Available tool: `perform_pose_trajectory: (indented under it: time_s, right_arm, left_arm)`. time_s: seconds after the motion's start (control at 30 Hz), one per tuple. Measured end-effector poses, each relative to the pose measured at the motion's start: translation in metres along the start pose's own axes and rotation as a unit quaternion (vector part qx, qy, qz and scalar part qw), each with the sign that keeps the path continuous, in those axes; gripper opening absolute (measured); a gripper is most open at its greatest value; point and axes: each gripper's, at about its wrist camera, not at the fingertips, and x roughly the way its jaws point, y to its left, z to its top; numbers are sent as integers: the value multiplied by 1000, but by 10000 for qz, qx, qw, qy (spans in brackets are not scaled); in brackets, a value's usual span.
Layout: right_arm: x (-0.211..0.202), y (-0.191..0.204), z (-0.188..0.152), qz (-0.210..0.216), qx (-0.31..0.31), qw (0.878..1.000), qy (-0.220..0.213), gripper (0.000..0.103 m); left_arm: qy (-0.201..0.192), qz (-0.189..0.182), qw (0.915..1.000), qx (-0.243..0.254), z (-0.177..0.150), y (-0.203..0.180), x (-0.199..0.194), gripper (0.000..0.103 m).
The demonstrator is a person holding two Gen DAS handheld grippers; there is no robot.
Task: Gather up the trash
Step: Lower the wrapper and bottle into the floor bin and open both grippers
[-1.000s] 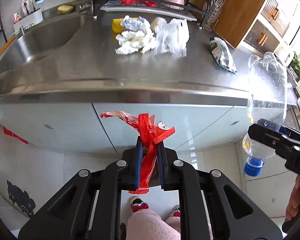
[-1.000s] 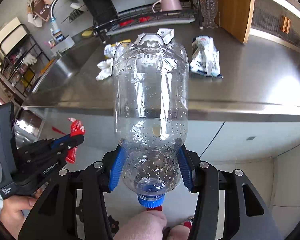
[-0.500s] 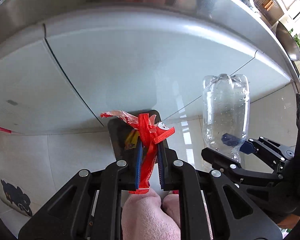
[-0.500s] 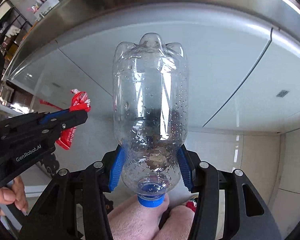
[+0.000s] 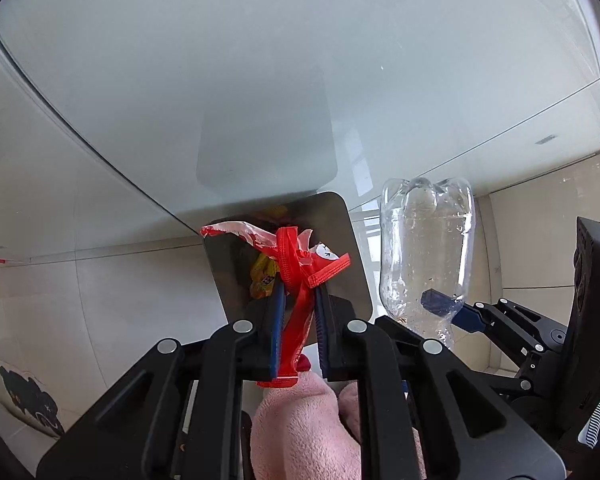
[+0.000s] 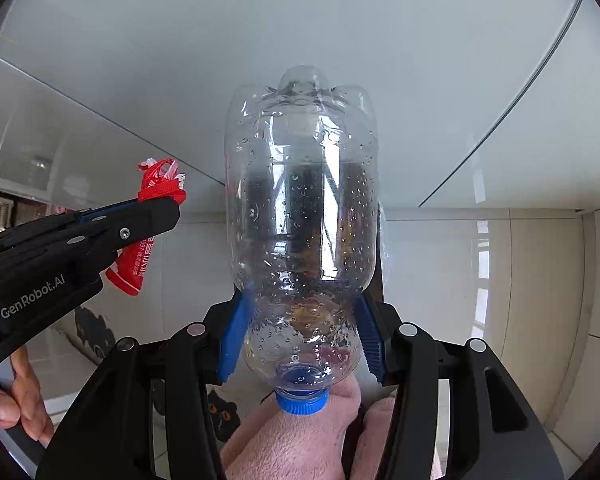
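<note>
Both grippers carry trash: left gripper (image 5: 298,320) pinches a red wrapper (image 5: 296,276) above the bin (image 5: 352,240); beside it, right gripper (image 6: 300,344) clamps an upside-down plastic bottle (image 6: 302,208).

The wrapper (image 5: 296,284) is red with white patches. The bottle (image 6: 302,216) is clear, beaded with droplets, its cap (image 6: 301,400) blue. Both grippers are black with blue pads (image 6: 231,344). Near trousers (image 5: 300,432) are pink; far cabinet doors (image 5: 260,60) pale grey.
</note>
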Motion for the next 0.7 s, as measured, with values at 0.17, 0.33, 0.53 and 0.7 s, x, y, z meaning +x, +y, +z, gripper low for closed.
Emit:
perform_pose_trajectory:
  time_s: [0.17, 0.33, 0.53, 0.7]
  right_arm:
    - [14, 1, 6, -30, 81, 9999, 69, 51]
    - [11, 1, 6, 23, 103, 9998, 154, 53]
    - [0, 3, 12, -110, 93, 9998, 129, 66]
    - [-22, 0, 12, -272, 65, 9995, 114, 66]
  left_arm:
    - [-40, -13, 10000, 14, 9, -3, 1, 16]
    - [-104, 16, 9999, 49, 15, -1, -6, 37]
    - [-213, 116, 9997, -12, 23, -1, -23, 46]
    - [-340, 191, 9992, -40, 21, 1, -47, 53]
